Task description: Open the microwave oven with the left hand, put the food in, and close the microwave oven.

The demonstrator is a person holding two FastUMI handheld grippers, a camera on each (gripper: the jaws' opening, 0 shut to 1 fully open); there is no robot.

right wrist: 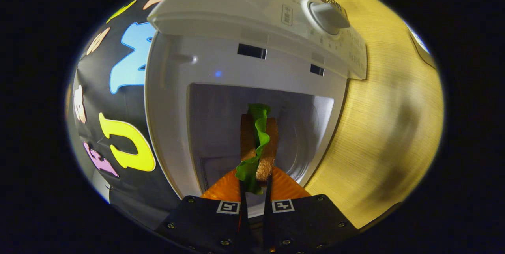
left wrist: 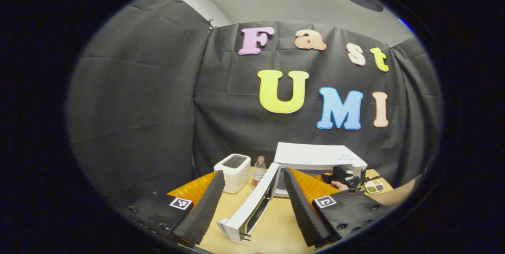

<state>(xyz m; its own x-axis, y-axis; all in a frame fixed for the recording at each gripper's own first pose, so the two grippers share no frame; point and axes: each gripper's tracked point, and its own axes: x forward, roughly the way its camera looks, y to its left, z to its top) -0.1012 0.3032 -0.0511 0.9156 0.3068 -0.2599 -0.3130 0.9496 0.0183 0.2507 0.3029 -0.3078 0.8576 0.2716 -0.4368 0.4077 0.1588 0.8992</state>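
Observation:
The white microwave (left wrist: 315, 157) stands on the wooden table with its door (left wrist: 252, 206) swung wide open toward me. My left gripper (left wrist: 253, 175) is open; the door's edge lies between its spread fingers, and neither finger touches it. In the right gripper view, my right gripper (right wrist: 255, 185) is shut on a sandwich (right wrist: 258, 143) of two bread slices with green lettuce. It holds the sandwich on edge at the mouth of the microwave's cavity (right wrist: 213, 127). The right gripper (left wrist: 345, 175) and the hand (left wrist: 338, 185) holding it also show in front of the oven in the left gripper view.
A white toaster (left wrist: 232, 172) and a small clear bottle (left wrist: 259, 170) stand left of the microwave. A divided dish (left wrist: 375, 186) of food sits to its right on the table (right wrist: 386, 108). The microwave's knob (right wrist: 327, 15) faces the right gripper's camera.

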